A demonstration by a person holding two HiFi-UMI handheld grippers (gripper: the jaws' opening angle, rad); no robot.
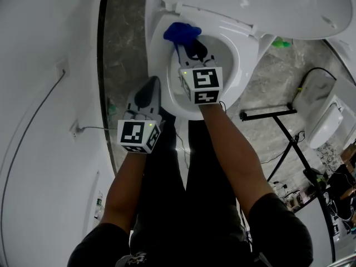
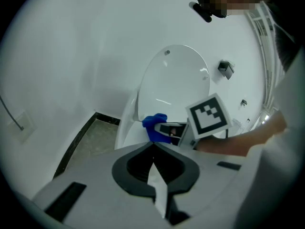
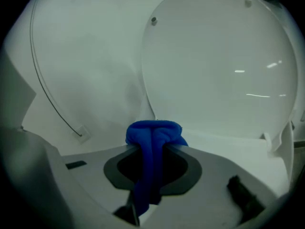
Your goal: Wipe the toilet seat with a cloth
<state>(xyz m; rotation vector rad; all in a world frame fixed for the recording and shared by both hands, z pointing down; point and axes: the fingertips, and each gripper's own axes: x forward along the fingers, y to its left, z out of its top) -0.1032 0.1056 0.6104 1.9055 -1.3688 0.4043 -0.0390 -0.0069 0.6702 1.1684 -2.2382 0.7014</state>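
Observation:
A white toilet stands with its lid (image 1: 250, 4) raised and its seat ring (image 1: 247, 46) showing around the bowl. My right gripper (image 1: 182, 42) reaches over the far left of the ring, shut on a bunched blue cloth (image 1: 181, 32). In the right gripper view the cloth (image 3: 153, 137) fills the gap between the jaws, in front of the lid (image 3: 224, 66). My left gripper (image 1: 151, 83) hangs beside the bowl's left front edge, shut with nothing in it. In the left gripper view its tips (image 2: 153, 145) meet, and beyond them are the cloth (image 2: 153, 125) and the right gripper's marker cube (image 2: 208, 114).
A white wall runs along the left with a socket and cable (image 1: 75, 129). Grey stone floor (image 1: 119, 38) lies on both sides of the toilet. A black stand (image 1: 278, 115), a green item (image 1: 281, 42) and another white fixture (image 1: 325, 124) are at the right.

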